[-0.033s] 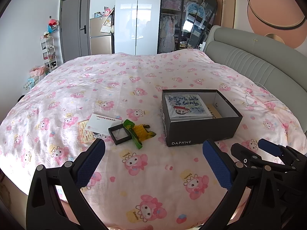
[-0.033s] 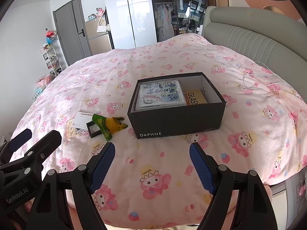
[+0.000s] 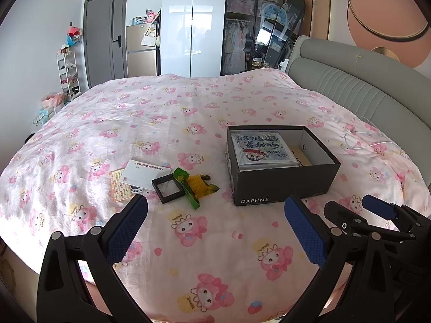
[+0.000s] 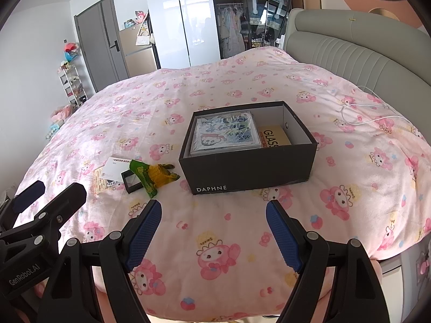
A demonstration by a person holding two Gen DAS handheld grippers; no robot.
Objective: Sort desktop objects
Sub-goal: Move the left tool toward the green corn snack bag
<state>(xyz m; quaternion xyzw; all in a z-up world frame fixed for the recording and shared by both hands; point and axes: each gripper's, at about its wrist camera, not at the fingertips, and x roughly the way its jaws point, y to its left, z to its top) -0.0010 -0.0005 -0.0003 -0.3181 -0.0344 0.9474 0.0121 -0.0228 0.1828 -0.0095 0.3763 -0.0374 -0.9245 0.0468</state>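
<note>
A black DAPHNE box point(image 3: 285, 185) point(image 4: 250, 173) stands open on the pink bed with a picture pad point(image 3: 260, 149) point(image 4: 225, 132) and a yellow booklet point(image 4: 273, 136) inside. Left of it lie a green-yellow toy point(image 3: 195, 184) point(image 4: 153, 173), a small black frame box point(image 3: 167, 188) point(image 4: 131, 181), a white card point(image 3: 144, 175) point(image 4: 114, 168) and an orange leaflet point(image 3: 118, 185) point(image 4: 98, 181). My left gripper point(image 3: 215, 228) is open and empty, near the bed's front edge. My right gripper point(image 4: 214, 234) is open and empty, in front of the box.
The grey padded headboard point(image 3: 363, 88) point(image 4: 358, 51) runs along the right. A white cable point(image 3: 369, 140) point(image 4: 363, 113) lies on the bed near it. Wardrobes, a door and a small shelf point(image 3: 67, 72) stand beyond the far edge.
</note>
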